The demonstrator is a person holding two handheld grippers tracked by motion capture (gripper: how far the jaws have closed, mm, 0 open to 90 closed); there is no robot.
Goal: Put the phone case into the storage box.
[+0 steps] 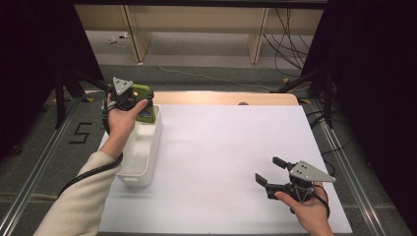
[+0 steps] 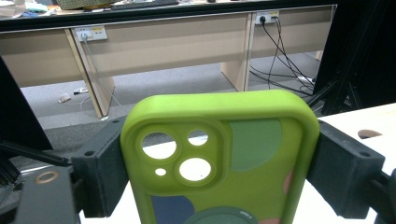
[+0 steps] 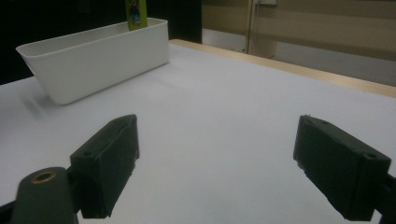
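Note:
A lime-green phone case (image 1: 146, 114) with coloured patches and camera cut-outs stands upright over the far end of a white bin (image 1: 147, 160). My left gripper (image 1: 142, 100) is shut on it, and in the left gripper view both black pads press on the sides of the case (image 2: 252, 186). My right gripper (image 1: 269, 169) hovers low over the white mat at the near right, open with nothing between its fingers. The right gripper view looks across the mat at the bin (image 3: 102, 60), with the case (image 3: 135, 14) sticking up behind its far rim.
A white mat (image 1: 221, 147) covers the table, and a wooden edge (image 1: 226, 97) shows at the back. Beyond the table lie a grey floor, desk legs and loose cables (image 1: 290, 44). Black stands flank both sides.

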